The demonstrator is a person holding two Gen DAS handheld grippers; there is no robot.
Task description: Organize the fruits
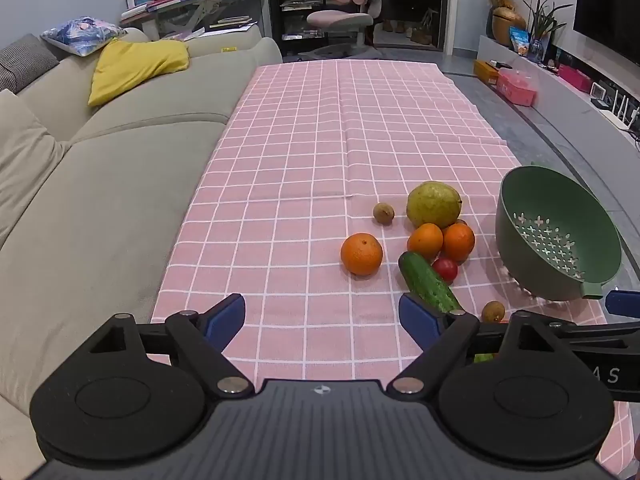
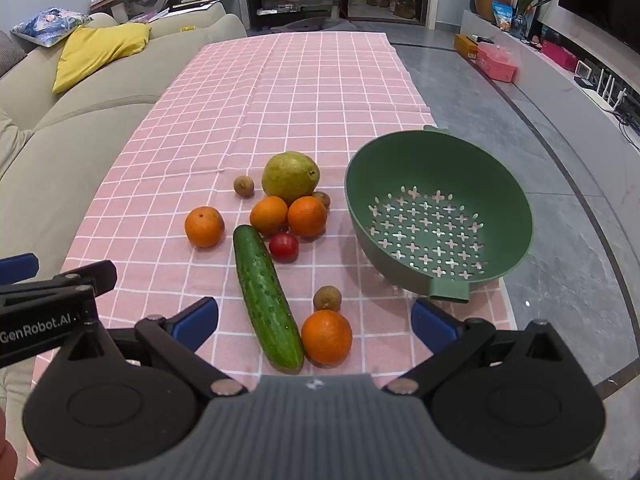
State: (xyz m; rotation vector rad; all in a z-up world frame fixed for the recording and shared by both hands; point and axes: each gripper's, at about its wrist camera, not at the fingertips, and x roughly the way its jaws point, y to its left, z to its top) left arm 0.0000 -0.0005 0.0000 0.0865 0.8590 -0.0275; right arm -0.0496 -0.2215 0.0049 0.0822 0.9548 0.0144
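Observation:
On the pink checked cloth [image 2: 280, 80] lie a green pear [image 2: 291, 176], several oranges, one [image 2: 204, 226] apart at the left and one [image 2: 326, 337] nearest me, a cucumber [image 2: 266, 298], a red tomato [image 2: 283, 247] and small brown fruits [image 2: 327, 298]. An empty green colander [image 2: 440, 184] stands to their right, tilted. My right gripper [image 2: 314, 322] is open, its fingers either side of the near orange and cucumber end, above them. My left gripper [image 1: 322, 318] is open over bare cloth, left of the cucumber [image 1: 428, 282].
A grey sofa [image 1: 100, 152] with a yellow cushion runs along the table's left side. The floor and a low TV shelf [image 2: 580, 76] lie right of the table. The far half of the cloth holds nothing.

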